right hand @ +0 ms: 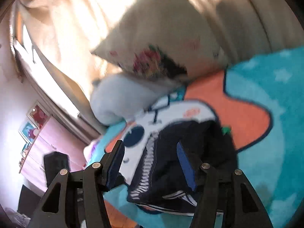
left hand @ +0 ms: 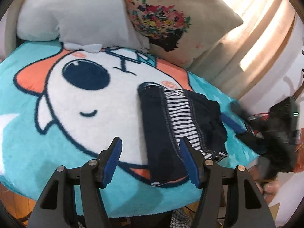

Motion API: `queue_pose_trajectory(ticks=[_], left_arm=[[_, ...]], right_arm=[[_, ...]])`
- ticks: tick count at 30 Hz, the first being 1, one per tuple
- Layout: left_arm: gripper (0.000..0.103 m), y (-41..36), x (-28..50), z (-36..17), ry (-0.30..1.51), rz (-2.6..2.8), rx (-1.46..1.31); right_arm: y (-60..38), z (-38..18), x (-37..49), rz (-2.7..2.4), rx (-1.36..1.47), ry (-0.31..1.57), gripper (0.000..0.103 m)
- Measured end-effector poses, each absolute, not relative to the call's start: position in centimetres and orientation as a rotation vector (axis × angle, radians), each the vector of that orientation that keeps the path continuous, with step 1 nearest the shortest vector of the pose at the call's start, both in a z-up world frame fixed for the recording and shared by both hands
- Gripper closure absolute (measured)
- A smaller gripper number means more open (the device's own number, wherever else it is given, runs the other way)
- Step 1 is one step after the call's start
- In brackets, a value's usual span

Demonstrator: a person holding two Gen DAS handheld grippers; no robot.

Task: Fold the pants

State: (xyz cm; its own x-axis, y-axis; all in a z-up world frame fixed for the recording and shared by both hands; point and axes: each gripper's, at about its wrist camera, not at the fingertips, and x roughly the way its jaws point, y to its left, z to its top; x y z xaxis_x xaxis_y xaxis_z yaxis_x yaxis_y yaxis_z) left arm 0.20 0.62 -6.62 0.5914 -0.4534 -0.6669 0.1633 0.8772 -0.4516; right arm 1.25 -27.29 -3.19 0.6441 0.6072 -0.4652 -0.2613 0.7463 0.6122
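Note:
The pants point(left hand: 167, 117) are navy with a navy-and-white striped lining. They lie folded lengthwise on a teal cartoon blanket point(left hand: 57, 95). My left gripper point(left hand: 150, 144) is open and empty, just above the pants' near end. In the left wrist view the right gripper point(left hand: 231, 122) shows at the pants' right side, blurred. In the right wrist view my right gripper point(right hand: 150, 148) is open over the pants point(right hand: 180, 152), with nothing between its blue pads point(right hand: 185, 163).
A grey plush pillow point(left hand: 76, 13) and a cream floral cushion point(left hand: 171, 19) lean at the far end of the blanket. Sunlit curtains point(left hand: 256, 19) hang behind. A pink cabinet point(right hand: 43, 142) and a dark box point(right hand: 56, 163) stand off the bed's left side.

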Motion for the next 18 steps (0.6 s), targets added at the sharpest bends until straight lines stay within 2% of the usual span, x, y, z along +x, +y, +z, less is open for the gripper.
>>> queue_pose_trajectory(ticks=[3,7,10,12,14,18], left_arm=[[0.041,1.4,0.1,-6.6,0.861,-0.349,-0.37],[0.038,1.7,0.5,-6.9,0.863,-0.345,-0.381],[0.038,1.2,1.3,-7.4,0.878,-0.363,-0.388],[0.037,0.7,1.9,-7.7,0.888,-0.38,-0.396],[0.034,0.4,2.8,-8.3,0.894,-0.402,-0.408],[0.033,-0.2,5.2,-9.7,0.962,-0.471,-0.482]], right_arm=[[-27.5,-6.3,2.8,0.369,0.459,0.845,0.041],[-29.5,-6.2,1.7,0.232,0.393,0.824,0.037],[-31.2,-5.3,0.7,0.269,0.453,0.779,0.037],[-32.6,-5.3,0.7,0.287,0.503,0.753,0.033],[-34.1,-5.9,0.9,0.319,0.584,0.765,0.03],[-35.0,-7.7,2.5,0.37,0.734,0.82,0.03]])
